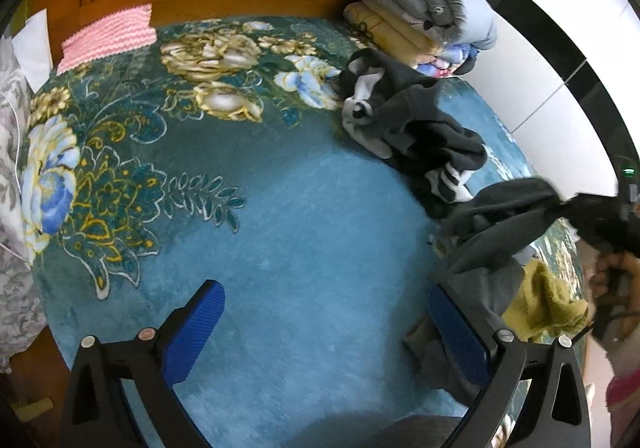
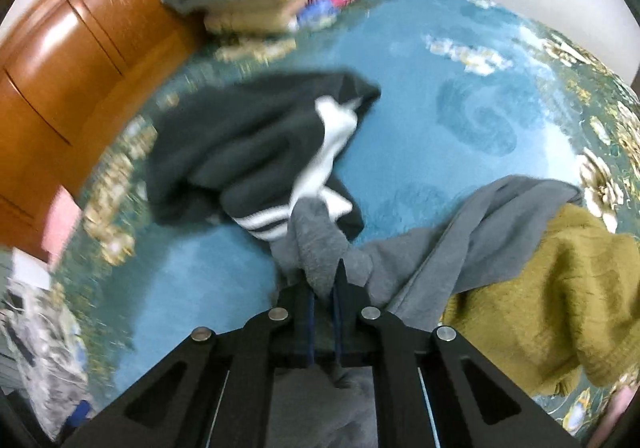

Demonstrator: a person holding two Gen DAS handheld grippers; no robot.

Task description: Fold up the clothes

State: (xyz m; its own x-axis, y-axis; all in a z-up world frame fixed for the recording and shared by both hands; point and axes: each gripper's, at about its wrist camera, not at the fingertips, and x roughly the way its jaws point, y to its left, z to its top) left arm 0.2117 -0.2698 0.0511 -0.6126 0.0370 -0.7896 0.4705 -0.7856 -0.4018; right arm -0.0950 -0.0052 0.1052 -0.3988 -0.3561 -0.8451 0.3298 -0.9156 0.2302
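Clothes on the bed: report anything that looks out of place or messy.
The dark striped garment lies crumpled on the blue blanket, unlike the neatly folded stack by the headboard. The right gripper pinches the grey garment, which drapes over the mustard sweater.

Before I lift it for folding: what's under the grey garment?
Under the grey garment: the mustard knit and the blue blanket. Anything further beneath is covered.

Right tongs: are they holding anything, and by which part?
Yes. The right tongs are shut on a bunched fold of the grey garment; which part is unclear. The left tongs are open and empty.
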